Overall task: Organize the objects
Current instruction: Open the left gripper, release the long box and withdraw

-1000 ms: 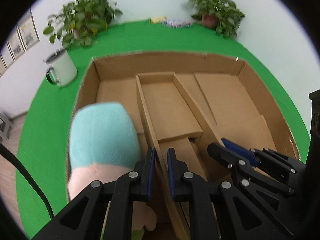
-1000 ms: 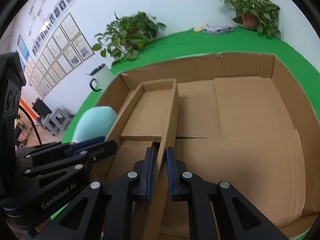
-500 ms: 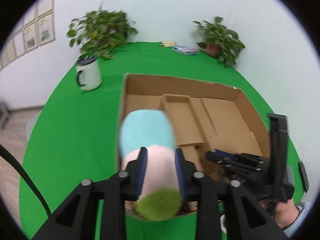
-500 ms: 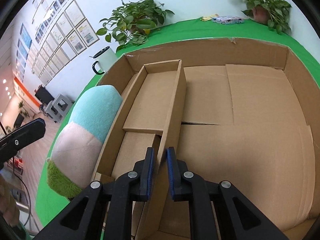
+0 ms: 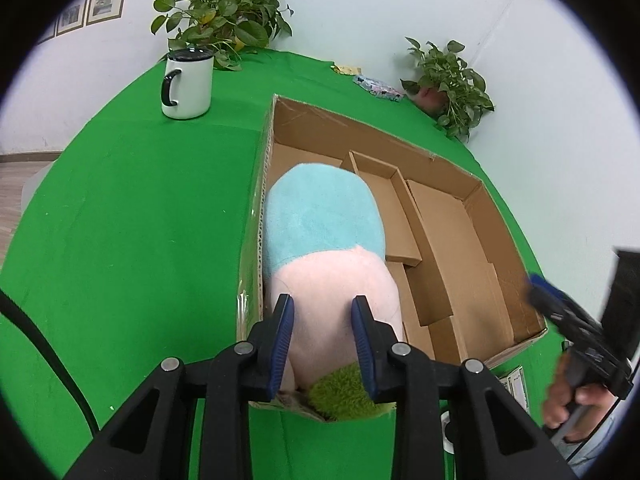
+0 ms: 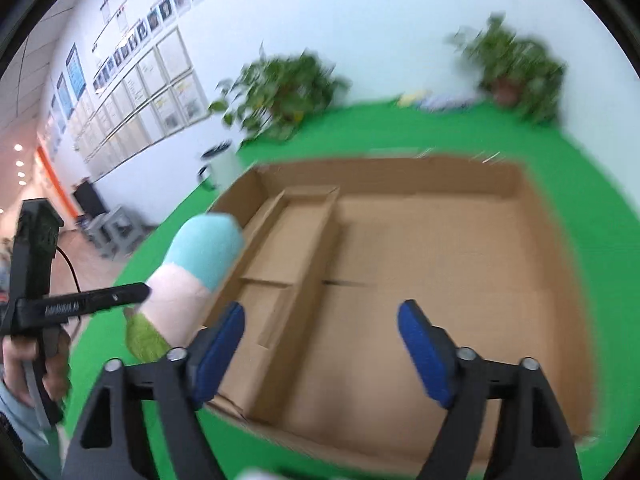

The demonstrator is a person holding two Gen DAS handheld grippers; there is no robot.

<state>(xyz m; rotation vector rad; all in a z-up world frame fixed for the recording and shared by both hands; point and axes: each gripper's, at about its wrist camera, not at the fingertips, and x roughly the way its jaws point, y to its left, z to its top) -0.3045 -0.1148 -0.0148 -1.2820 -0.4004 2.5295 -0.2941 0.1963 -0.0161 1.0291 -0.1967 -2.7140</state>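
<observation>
My left gripper (image 5: 323,320) is clamped on the pink band of the plush toy (image 5: 324,236), which hangs over the left edge of the cardboard box (image 5: 476,208). My right gripper (image 6: 322,344) is opening, with nothing between its 2 pads.

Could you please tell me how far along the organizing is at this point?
Nothing is stowed yet: the cardboard box holds only its dividers. The left gripper has the plush toy clamped at the box's left compartment. The right gripper is opening, jaws empty. The white mug stands outside the box.
</observation>
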